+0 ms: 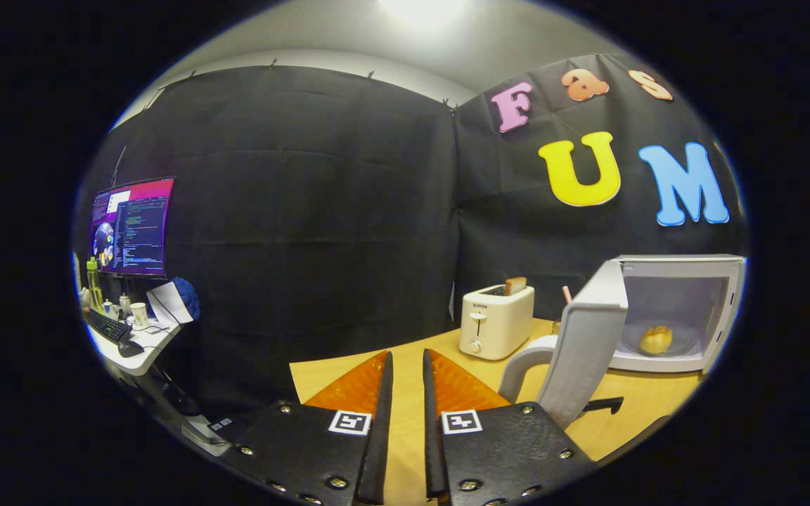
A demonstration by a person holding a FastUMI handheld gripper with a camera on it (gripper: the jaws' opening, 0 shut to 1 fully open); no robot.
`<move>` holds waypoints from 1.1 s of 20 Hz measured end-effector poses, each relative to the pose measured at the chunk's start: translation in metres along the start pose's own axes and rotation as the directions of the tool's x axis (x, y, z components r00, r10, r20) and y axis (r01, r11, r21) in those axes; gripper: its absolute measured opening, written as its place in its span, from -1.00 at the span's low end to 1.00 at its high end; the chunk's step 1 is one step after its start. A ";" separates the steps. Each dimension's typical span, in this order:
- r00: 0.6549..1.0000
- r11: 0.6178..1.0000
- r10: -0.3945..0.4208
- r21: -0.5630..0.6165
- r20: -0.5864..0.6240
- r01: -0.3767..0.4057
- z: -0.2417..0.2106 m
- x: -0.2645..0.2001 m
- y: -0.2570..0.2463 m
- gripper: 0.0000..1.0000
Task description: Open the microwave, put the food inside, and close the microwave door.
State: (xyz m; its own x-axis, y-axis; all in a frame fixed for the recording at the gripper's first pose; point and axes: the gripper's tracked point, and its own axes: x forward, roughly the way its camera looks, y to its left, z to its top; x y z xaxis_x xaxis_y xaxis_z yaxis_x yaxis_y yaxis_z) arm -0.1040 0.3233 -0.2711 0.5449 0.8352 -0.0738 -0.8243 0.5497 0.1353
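Jaws narrowly parted, holding nothing — bread roll already sits inside the microwave at two o'clock, its door swung open at one o'clock, awaiting a push shut.

Noted on front of cream two-slot plastic toaster: small dark brand mark, too small to read. Nearer than toaster, on gripper: two square black-and-white coded markers; fingers slightly parted, gripping nothing. Far left of toaster, lit flat monitor: text illegible.
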 end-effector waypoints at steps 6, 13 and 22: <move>0.987 0.988 -0.153 -0.031 -0.037 0.152 -0.019 -0.007 -0.046 -0.90; 0.961 0.962 -0.273 -0.027 -0.050 0.272 -0.020 -0.039 -0.076 -0.98; 0.850 0.852 -0.524 -0.035 -0.052 0.523 -0.012 -0.103 -0.193 -0.98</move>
State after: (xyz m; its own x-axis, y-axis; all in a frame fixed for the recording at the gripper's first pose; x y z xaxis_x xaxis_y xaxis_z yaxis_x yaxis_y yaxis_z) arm -0.0034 0.1310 -0.3016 0.8873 0.4225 -0.1847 -0.4224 0.9054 0.0418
